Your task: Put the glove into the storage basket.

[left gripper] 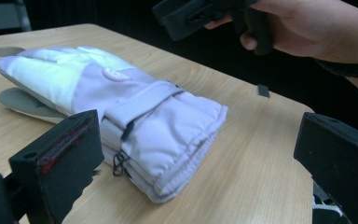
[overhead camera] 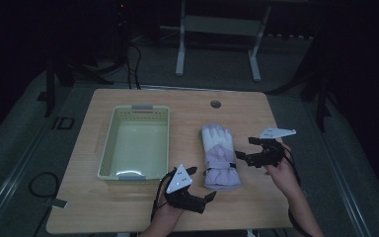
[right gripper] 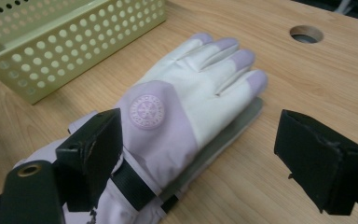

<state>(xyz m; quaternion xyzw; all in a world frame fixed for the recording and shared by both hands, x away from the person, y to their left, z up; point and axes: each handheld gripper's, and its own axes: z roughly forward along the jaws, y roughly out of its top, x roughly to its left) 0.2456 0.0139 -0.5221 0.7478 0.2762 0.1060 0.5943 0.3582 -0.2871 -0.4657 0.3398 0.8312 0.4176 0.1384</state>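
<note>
- Glove (overhead camera: 220, 156) flat on table (overhead camera: 128, 207), right of basket (overhead camera: 136, 140); second glove underneath mostly hidden.
- Left gripper (overhead camera: 208, 196) jaws wide, empty.
- Right gripper (overhead camera: 241, 157) jaws wide, empty, beside glove.

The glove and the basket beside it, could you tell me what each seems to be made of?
Glove: probably padded synthetic fabric, matte lilac and white, with puffy quilted folds at the cuff, a stitched strap, and a round, possibly rubbery badge. A second, greyish layer shows under it.
Basket: likely moulded plastic, pale yellow-green, slightly glossy, its walls perforated with even round holes.
</note>
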